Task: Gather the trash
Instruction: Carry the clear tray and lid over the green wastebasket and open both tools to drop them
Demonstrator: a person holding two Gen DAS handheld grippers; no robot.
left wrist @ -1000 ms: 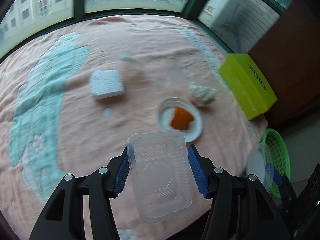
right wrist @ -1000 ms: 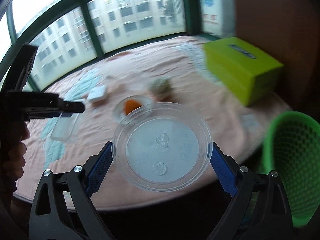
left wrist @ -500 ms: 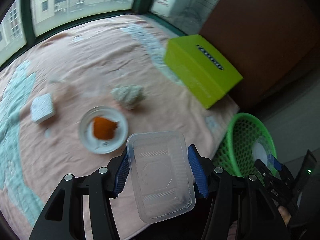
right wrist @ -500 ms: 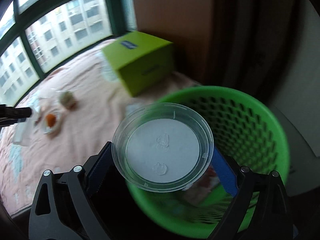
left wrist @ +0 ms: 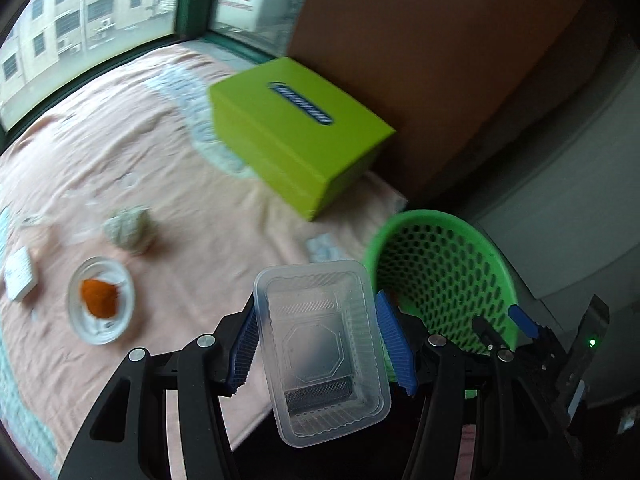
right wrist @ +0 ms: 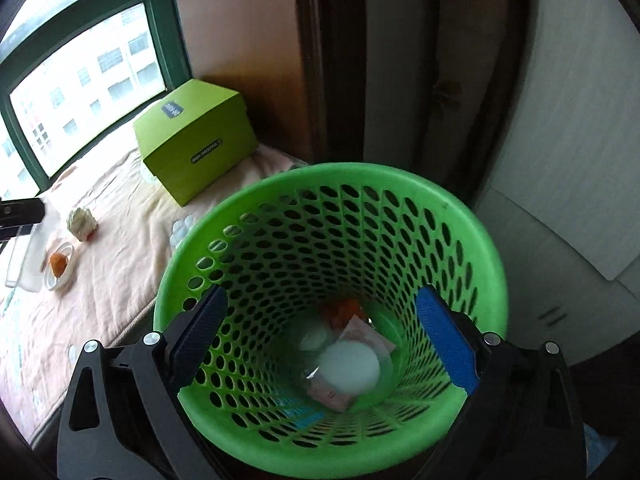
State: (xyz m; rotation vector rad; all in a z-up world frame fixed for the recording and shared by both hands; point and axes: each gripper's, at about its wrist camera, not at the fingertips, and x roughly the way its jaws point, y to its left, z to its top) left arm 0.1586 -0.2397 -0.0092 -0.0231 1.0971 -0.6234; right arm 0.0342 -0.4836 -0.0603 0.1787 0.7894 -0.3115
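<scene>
Tray point(left wrist: 320, 344) of clear plastic, rectangular and empty, sits clamped between the blue pads of my left hand-held gripper point(left wrist: 318, 340), gripped across its short width with its far edge poking out past the fingertips. It hangs above the near edge of the bed point(left wrist: 168, 184), just beside the green mesh basket point(left wrist: 436, 224) that stands on the floor to the right.

My right hand-held gripper point(right wrist: 324, 332) is spread wide with nothing between its pads, poised straight over the basket's mouth. Down at the bottom I can see a round clear lid point(right wrist: 352, 364) lying on pinkish wrappers and something orange, so one piece is already in.

I judge the step in hand to be carrying the tray across for its drop. The next move calls for swinging the left hand-held gripper to the right until the tray is fully inside the rim, with my right hand out of the way first, then opening the jaws.

Trash left on the peach bedspread: a small dish with an orange scrap point(left wrist: 100, 300), a crumpled wad point(left wrist: 130, 228) and a white packet point(left wrist: 18, 274).

The lime-green box point(right wrist: 196, 140) by the wall has a dark label on its side; the lettering is too small for me to read.
</scene>
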